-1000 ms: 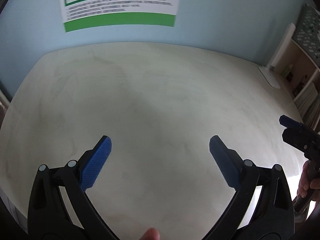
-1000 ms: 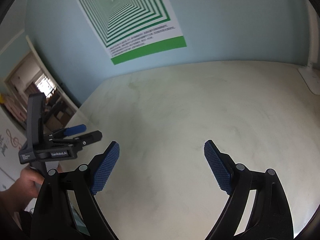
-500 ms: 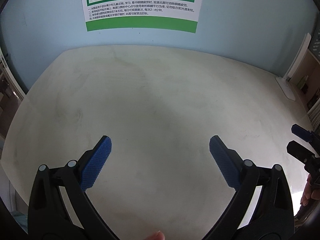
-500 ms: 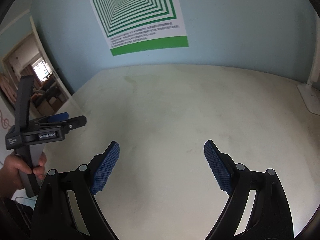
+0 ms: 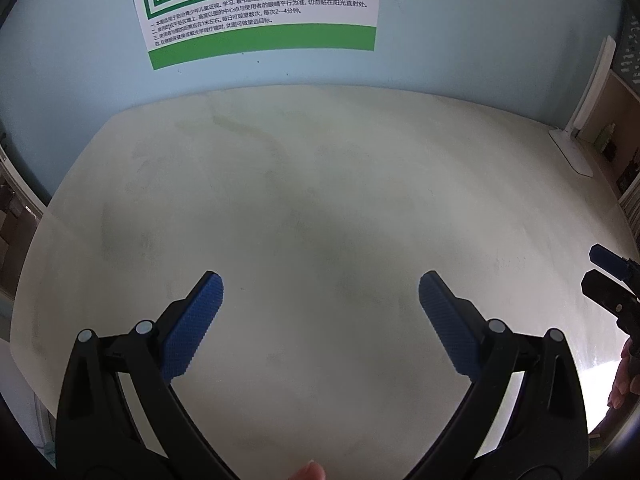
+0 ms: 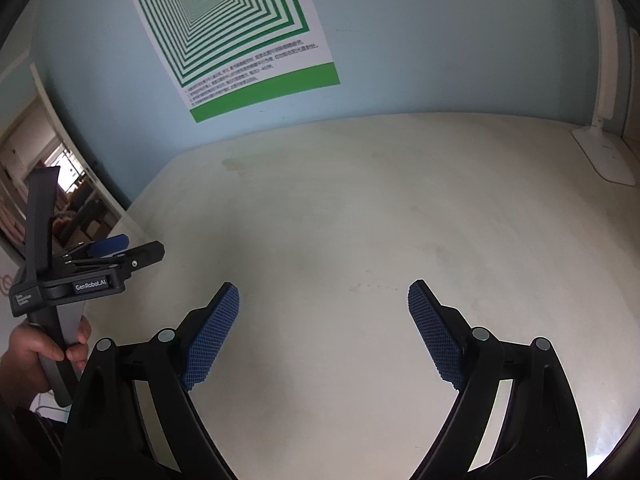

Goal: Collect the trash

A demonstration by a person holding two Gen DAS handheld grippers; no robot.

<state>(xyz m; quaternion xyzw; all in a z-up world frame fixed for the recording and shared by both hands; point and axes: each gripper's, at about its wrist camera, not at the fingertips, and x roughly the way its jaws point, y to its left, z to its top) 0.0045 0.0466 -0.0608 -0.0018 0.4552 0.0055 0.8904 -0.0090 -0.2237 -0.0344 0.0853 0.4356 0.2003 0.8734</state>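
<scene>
My left gripper hangs open over the cream tabletop, with nothing between its blue pads. My right gripper is open too, its pads wide apart above bare table. The left wrist view catches the right gripper at the right edge. The left gripper shows at the left of the right wrist view, held by a hand. I see no trash in either view.
A green-and-white poster hangs on the pale blue wall behind the table. A white lamp base stands at the table's far right corner, with shelves beyond it. A doorway opens at the left.
Both views have swung a little to the left, so the poster and lamp base sit further right. Both grippers stay open and hold nothing.
</scene>
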